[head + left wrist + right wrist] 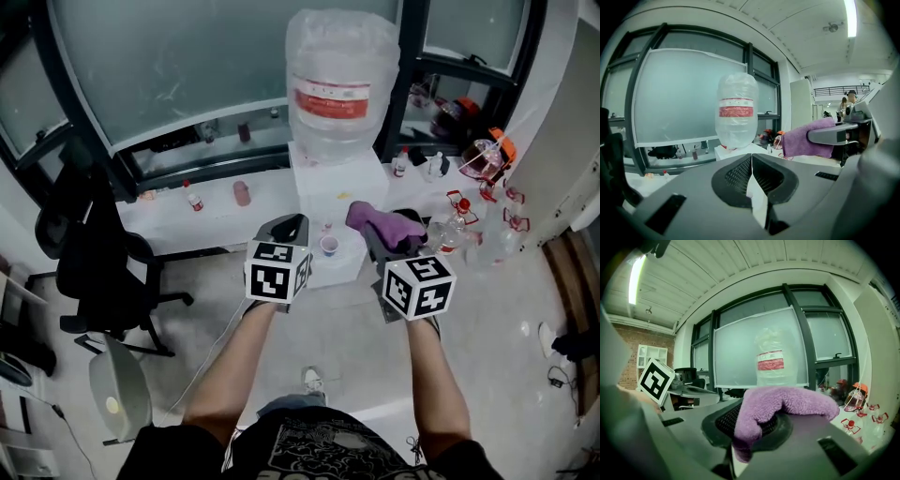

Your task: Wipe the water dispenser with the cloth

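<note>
Black shirt [309, 450] lowest in the head view, its pale print too blurred to read, bare forearms reaching forward above it. Left gripper [287, 223] [751, 171] with jaws pressed together on nothing. Beside it, right gripper [373, 239] [740, 427] with jaws clamped on a purple cloth [382, 225] [787, 404], the pile draped over the tips. Black-and-white square markers on both cubes, no lettering.

Just ahead, white water dispenser [339, 187] [736, 150] backed against the window ledge [216, 211]. Cloth held near its front right corner, touching or not unclear. Upturned clear bottle [342, 75] [737, 110] [772, 357] on top, wrapped in wrinkled plastic. Red band label [330, 101] [736, 111] around it, white print too small to read. Small cup [329, 246] under the taps.

Frosted window [169, 56] in dark frames behind. Two small bottles [195, 199] on the ledge to the left. Cluster of clear red-capped bottles [469, 230] to the right. Black office chair [103, 253] at far left on a pale floor [487, 347]. Ribbed white ceiling with a strip light [851, 16] overhead. Brick wall [628, 357] off to the left in the right gripper view.
</note>
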The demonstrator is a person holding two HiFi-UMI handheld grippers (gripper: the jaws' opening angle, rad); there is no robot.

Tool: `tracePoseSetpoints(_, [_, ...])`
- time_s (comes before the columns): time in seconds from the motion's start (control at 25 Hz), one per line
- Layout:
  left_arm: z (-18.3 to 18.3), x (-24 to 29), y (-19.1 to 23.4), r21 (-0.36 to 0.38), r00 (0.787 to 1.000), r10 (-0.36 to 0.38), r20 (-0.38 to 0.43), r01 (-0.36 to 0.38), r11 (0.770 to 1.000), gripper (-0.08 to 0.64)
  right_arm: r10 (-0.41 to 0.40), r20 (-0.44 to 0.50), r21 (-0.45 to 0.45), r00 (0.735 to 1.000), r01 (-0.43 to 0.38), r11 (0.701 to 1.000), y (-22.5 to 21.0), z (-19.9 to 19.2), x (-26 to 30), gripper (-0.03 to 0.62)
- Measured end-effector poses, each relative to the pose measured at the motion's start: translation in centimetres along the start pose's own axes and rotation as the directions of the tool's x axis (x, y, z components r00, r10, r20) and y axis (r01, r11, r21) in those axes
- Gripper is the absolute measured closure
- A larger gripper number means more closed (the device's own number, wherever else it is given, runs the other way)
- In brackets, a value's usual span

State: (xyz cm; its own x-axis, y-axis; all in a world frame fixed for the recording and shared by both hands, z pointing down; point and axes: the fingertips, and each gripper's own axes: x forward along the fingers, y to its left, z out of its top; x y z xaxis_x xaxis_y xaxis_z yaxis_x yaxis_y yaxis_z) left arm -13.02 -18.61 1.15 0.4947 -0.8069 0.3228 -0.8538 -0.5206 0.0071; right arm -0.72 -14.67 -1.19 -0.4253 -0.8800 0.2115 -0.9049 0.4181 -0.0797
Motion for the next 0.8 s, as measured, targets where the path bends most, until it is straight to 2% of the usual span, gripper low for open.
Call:
tracePoseSetpoints(0.32, [1.7,5.6,4.1,-0.018,1.000,0.010,-0.004,-0.010,1.000,0.534,0.030,-0.015,-0.008,0.999,-0.031,1.000,-2.1,1.9,7.5,0.549])
tracePoseSetpoints(0.52, [1.7,7.2,5.7,-0.060,0.999,0.033,0.001,-0.033,0.998,0.534,0.057,-0.024,-0.016,0.998,-0.058,0.998,-2.0,1.9,9.8,0.549])
tracePoseSetpoints(0.8, [1.4,7.8,6.3,-0.069,0.996,0.085,-0.009,-0.085,0.994,0.534,0.117,-0.030,-0.008,0.993,-0.117,0.993,-2.5,1.5,11.5,0.549])
